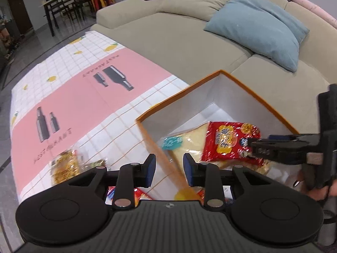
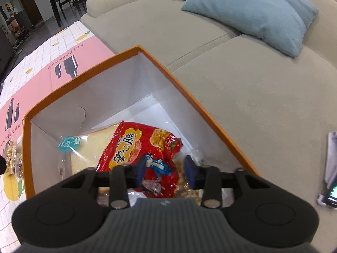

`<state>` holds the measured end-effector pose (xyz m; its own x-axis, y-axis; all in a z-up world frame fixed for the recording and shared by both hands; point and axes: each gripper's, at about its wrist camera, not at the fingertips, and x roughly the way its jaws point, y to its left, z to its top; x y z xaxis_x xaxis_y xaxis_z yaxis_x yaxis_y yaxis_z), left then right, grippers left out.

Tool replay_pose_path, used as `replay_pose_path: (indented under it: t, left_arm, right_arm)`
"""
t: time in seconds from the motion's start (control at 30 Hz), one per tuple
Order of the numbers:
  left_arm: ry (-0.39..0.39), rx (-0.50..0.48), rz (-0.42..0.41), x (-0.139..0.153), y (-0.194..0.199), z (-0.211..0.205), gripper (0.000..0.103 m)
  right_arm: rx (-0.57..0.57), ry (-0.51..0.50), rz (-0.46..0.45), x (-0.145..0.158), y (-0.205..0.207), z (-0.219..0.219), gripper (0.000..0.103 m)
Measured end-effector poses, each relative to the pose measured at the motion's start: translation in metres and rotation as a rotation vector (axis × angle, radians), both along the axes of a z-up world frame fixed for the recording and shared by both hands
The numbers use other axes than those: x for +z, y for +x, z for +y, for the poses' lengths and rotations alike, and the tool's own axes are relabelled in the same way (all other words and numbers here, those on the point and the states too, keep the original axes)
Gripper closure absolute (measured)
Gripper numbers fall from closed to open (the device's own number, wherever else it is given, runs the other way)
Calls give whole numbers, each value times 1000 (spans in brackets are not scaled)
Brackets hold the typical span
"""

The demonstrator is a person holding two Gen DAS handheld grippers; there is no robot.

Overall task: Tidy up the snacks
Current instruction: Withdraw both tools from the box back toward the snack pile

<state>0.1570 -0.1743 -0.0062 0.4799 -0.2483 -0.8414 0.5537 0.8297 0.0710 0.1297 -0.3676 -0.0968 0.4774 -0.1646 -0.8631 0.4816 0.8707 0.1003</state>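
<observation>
An orange box (image 1: 220, 72) with white inner walls stands at the table's edge beside the sofa. Inside lie a red snack packet (image 1: 227, 141) and a clear pack of pale cake with a teal label (image 1: 189, 141). My right gripper (image 2: 166, 171) hangs open inside the box (image 2: 138, 47), its blue pads either side of the red packet (image 2: 130, 145) without pressing it. The cake pack (image 2: 94, 145) lies under that packet. My left gripper (image 1: 169, 169) is open and empty above the box's near wall. A golden snack pack (image 1: 63, 166) lies on the tablecloth to the left.
The pink and white checked tablecloth (image 1: 84, 97) stretches away to the left. A beige sofa (image 1: 168, 33) with a blue pillow (image 1: 259, 27) runs along the far side. More red packets (image 1: 143, 194) lie under my left gripper. A phone (image 2: 330, 191) sits at the right edge.
</observation>
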Motion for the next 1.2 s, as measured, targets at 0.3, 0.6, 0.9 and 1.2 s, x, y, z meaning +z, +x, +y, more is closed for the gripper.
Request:
replay_pose_path:
  t: [0.3, 0.6, 0.9, 1.2]
  left_arm:
    - [-39, 121, -121, 11, -32, 59, 67]
    - [-82, 268, -63, 0, -62, 140, 67]
    - [-105, 354, -38, -25, -91, 194, 46]
    - [-92, 346, 35, -65, -99, 206, 44]
  right_arm:
    - [50, -62, -134, 49, -43, 34, 49]
    - [226, -100, -372, 83, -89, 113, 47]
    - [482, -92, -377, 62, -105, 195, 48]
    - [589, -65, -186, 11, -92, 231, 57]
